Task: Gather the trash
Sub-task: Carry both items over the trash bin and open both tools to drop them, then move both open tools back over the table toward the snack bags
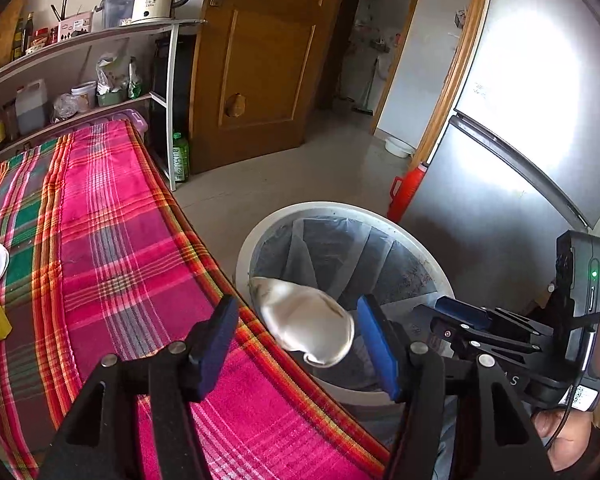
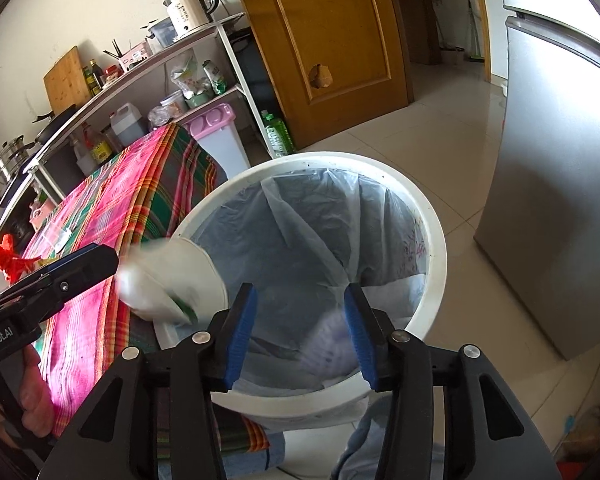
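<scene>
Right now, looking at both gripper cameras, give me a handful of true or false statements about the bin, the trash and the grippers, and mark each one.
1. The white bin has a plastic liner in it. True.
2. The left gripper is clamped shut on the white cup. False: its jaws stand open, and the blurred cup sits between them without clear contact.
3. The right gripper is open and points down into the bin. True.
4. The bin stands on top of the plaid tablecloth. False: it sits on the floor beside the table edge.
5. The wooden door is painted white. False: it is brown wood.
</scene>
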Available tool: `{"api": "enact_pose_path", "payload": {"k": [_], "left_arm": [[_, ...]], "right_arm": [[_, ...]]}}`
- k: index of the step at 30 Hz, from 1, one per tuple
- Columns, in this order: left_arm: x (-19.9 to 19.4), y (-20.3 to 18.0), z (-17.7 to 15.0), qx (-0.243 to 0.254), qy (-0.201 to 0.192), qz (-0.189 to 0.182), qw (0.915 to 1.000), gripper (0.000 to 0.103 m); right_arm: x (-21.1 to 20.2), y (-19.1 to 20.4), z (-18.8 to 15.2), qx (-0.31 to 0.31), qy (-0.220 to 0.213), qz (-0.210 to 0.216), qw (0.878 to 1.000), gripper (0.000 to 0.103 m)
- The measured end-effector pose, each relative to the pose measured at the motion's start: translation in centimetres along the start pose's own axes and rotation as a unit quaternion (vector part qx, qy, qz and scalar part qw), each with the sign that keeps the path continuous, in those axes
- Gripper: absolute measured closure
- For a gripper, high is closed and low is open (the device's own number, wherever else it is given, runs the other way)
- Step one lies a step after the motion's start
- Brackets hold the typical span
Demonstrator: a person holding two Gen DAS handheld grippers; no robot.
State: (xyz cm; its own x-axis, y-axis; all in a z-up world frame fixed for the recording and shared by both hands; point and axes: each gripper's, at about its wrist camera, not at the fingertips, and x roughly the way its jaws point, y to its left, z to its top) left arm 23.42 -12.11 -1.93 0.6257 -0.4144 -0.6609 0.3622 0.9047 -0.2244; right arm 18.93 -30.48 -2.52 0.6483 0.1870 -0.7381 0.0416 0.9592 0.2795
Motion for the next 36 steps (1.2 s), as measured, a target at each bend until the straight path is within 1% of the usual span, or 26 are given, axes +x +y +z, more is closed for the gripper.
{"api": "enact_pose_path", "payload": {"k": [6, 12, 15, 22, 25, 28, 32, 36], "left_arm": [[-1.2, 0.5, -0.1, -0.008, -0.013, 0.001, 0.9999, 0.037], [-4.1, 1.0, -0.7, -0.017, -0.041, 0.007, 0.999, 0.037], [-6.0, 1.5, -1.1, -0.021, -0.058, 0.016, 0.998, 0.037], [-10.4, 3.2, -2.5, -0.033, -0.088, 0.051, 0.9942, 0.037], [-11.9, 4.1, -3.3, -0.04, -0.098, 0.067, 0.9922, 0.037], [-13.4, 5.2, -4.0, -0.048, -0.107, 0.082, 0.9897, 0.037], [-15.1, 6.8, -5.0, -0.063, -0.117, 0.101, 0.986, 0.037], [-16.3, 8.6, -6.0, -0.082, -0.125, 0.119, 0.9817, 0.037]], "right_arm": [[-1.5, 0.8, 0.1, -0.011, -0.016, 0.0, 1.0, 0.056], [-3.8, 2.6, 0.2, -0.031, -0.042, 0.014, 0.999, 0.056], [-4.9, 3.7, 0.2, -0.043, -0.054, 0.018, 0.997, 0.056], [-6.7, 7.0, -0.4, -0.078, -0.066, 0.047, 0.994, 0.056], [-6.9, 8.5, -0.5, -0.09, -0.066, 0.059, 0.992, 0.056], [-6.9, 10.1, -0.8, -0.1, -0.061, 0.084, 0.99, 0.056], [-6.5, 12.6, -1.4, -0.126, -0.051, 0.105, 0.985, 0.056], [-6.1, 14.5, -1.9, -0.139, -0.036, 0.127, 0.981, 0.056]]}}
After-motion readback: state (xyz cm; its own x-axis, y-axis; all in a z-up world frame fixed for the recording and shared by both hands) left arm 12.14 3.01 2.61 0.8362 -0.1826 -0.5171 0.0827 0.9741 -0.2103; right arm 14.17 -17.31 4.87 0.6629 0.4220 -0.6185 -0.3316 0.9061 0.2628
